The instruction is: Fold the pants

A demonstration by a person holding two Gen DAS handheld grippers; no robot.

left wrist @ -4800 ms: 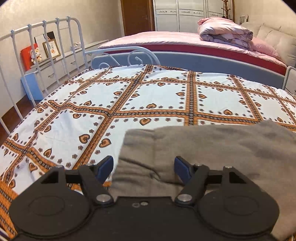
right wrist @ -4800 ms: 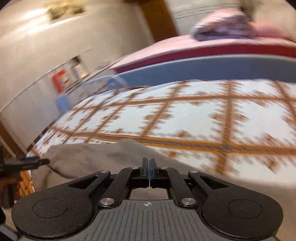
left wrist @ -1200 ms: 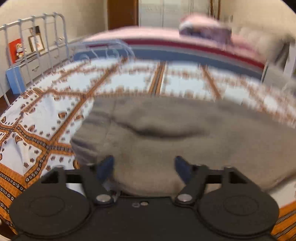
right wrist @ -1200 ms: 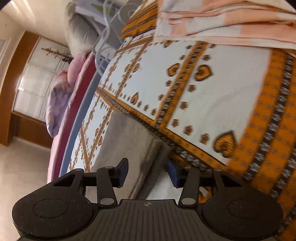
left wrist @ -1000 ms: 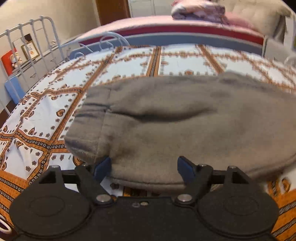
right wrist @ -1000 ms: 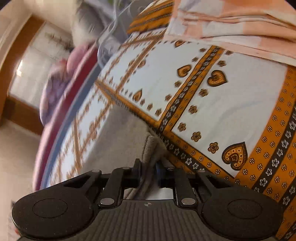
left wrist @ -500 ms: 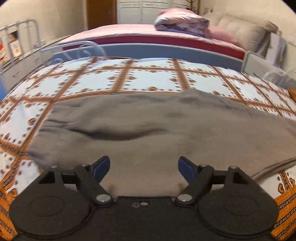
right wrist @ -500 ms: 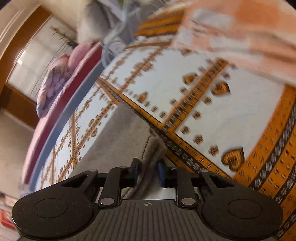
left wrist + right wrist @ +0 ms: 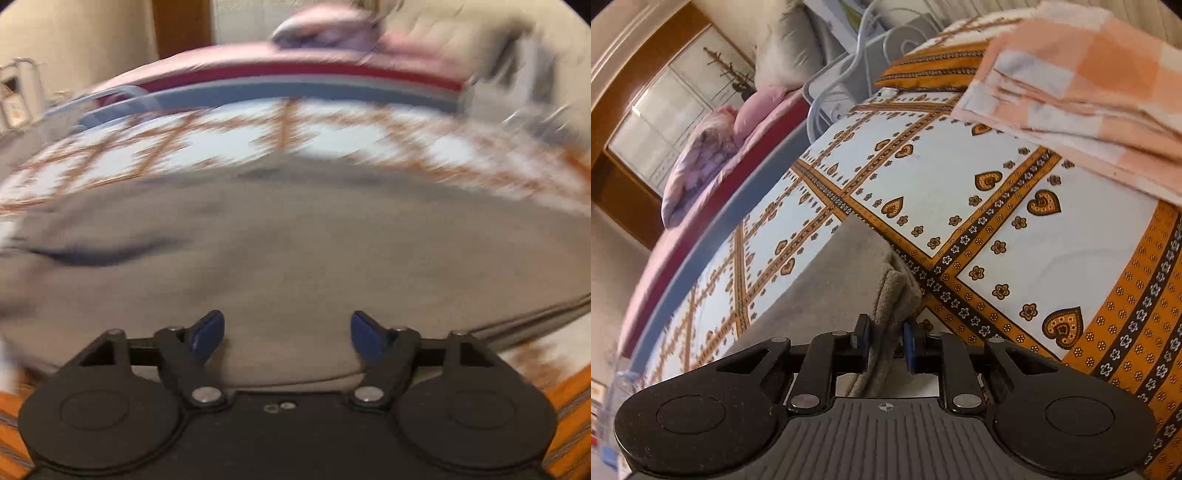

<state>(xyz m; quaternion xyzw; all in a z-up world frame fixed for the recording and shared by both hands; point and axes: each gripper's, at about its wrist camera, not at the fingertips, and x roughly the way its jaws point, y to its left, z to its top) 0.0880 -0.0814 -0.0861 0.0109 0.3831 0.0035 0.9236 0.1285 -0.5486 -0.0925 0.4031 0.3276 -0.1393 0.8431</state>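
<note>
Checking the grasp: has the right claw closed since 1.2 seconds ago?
Yes. The right claw has closed inward on the pants edge, beside the bedsheet.

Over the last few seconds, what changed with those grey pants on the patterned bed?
The right gripper, shut on nothing about five seconds ago, opened around the end of the grey fleece pants and clamped it about a second ago. The left gripper swung right along the pants. Unchanged: the left gripper stays open, and the pants still lie on the heart-patterned orange-and-white bedsheet.
</note>
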